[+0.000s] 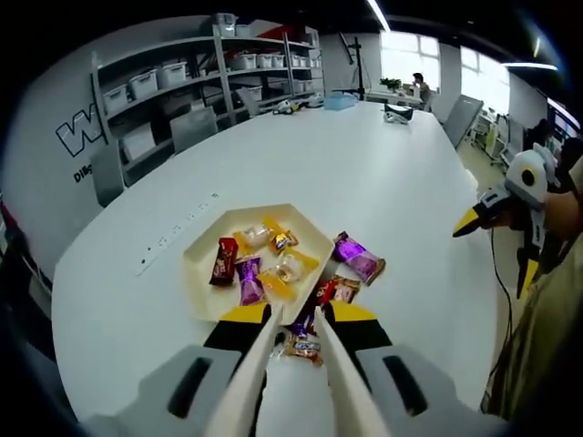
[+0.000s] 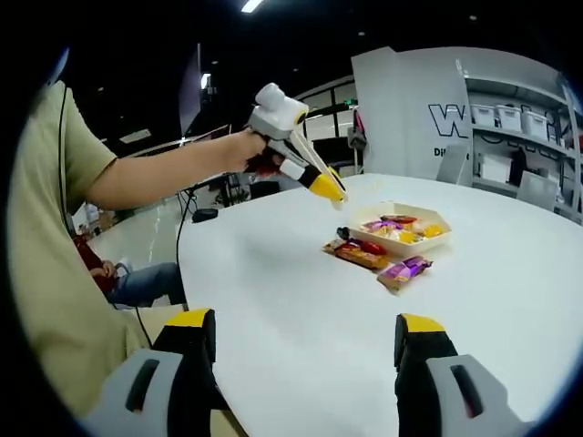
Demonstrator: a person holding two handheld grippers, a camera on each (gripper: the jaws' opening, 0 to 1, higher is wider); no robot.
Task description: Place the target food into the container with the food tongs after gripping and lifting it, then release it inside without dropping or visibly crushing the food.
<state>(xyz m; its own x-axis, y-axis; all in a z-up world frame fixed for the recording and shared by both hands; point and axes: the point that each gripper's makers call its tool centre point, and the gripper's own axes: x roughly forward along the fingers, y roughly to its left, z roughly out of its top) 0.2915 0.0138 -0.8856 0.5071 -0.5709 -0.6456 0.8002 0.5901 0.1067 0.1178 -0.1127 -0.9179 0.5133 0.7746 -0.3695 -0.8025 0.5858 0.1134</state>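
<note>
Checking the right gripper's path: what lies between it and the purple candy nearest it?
Bare white table. In the right gripper view, nothing lies between the open right gripper and the purple candy; the tray sits beyond it.

I work at a broad white table [image 1: 364, 182] with rounded corners; beyond its far edge stand grey metal shelves [image 1: 209, 82] stacked with pale storage bins [image 1: 146, 84], set against a white wall panel with dark lettering [image 2: 455, 118]; bright windows [image 1: 428, 59] glow at the far end of the room; strip lights [image 1: 378, 14] run along a dark ceiling; a grey chair [image 1: 193, 127] sits by the table.
</note>
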